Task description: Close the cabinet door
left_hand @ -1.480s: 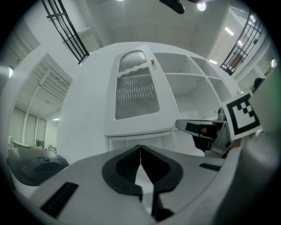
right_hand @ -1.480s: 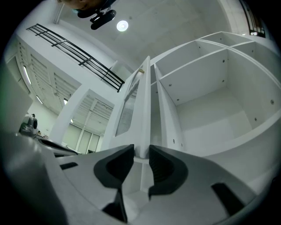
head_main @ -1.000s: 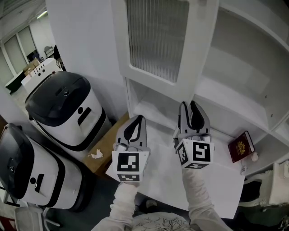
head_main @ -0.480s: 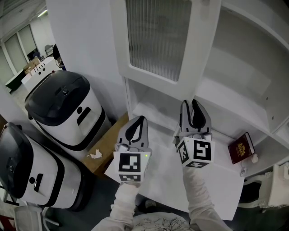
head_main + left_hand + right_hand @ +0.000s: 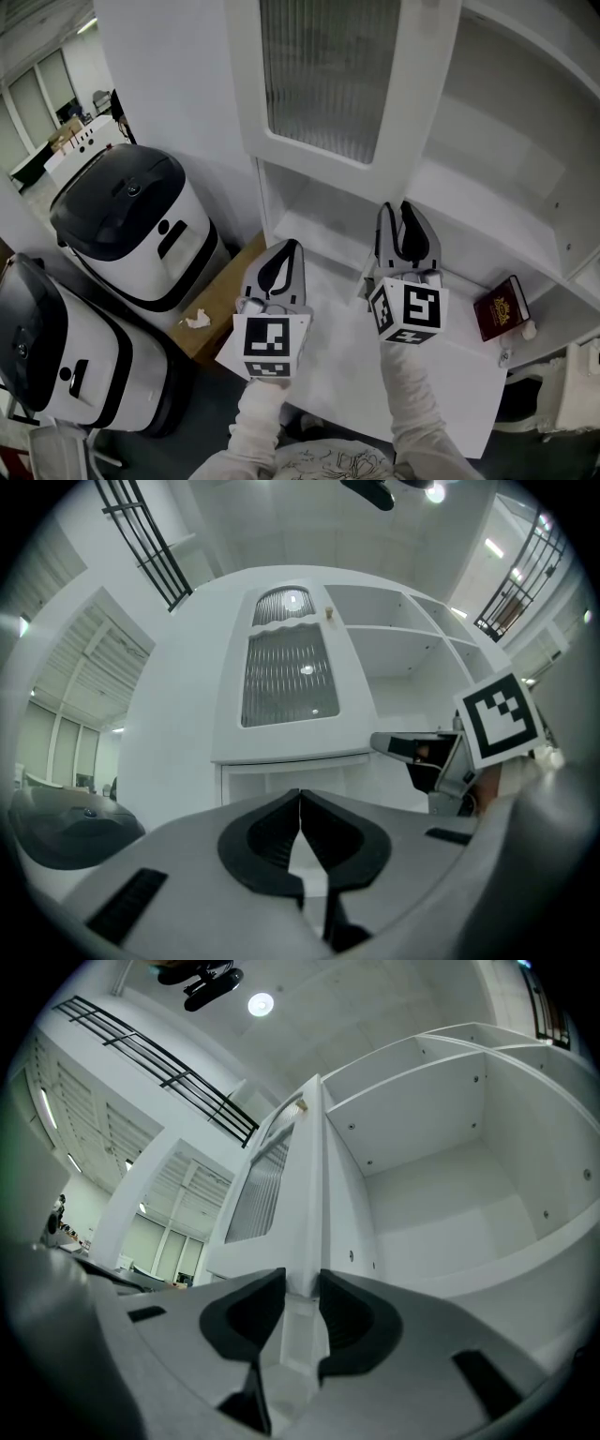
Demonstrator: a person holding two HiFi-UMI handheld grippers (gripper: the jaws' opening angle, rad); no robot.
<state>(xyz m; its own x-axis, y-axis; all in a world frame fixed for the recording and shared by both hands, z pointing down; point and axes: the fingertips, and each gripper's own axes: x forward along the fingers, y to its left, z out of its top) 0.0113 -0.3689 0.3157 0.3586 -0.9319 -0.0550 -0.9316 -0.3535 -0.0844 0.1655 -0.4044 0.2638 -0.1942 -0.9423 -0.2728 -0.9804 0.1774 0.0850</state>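
Right gripper [image 5: 302, 1283]: set narrow, its jaws closed onto the free lower edge of the white cabinet door [image 5: 305, 1147] with a ribbed glass panel; the edge is seen filling the gap between them.
Left gripper [image 5: 300, 794]: jaws brought together with nothing between them; held just left of the right gripper and touching nothing.
Door position: standing open, with the shelves of the white open-shelved cabinet [image 5: 506, 169] left uncovered to its right.
Step in hand: the door is judged to be gripped, with the closing swing not yet completed.
Next move: the held edge would need to be carried in an arc toward the cabinet front, and released before the jaws are caught against the frame.
Nearby: a dark red book [image 5: 500, 305] is lying on a low shelf at the right.
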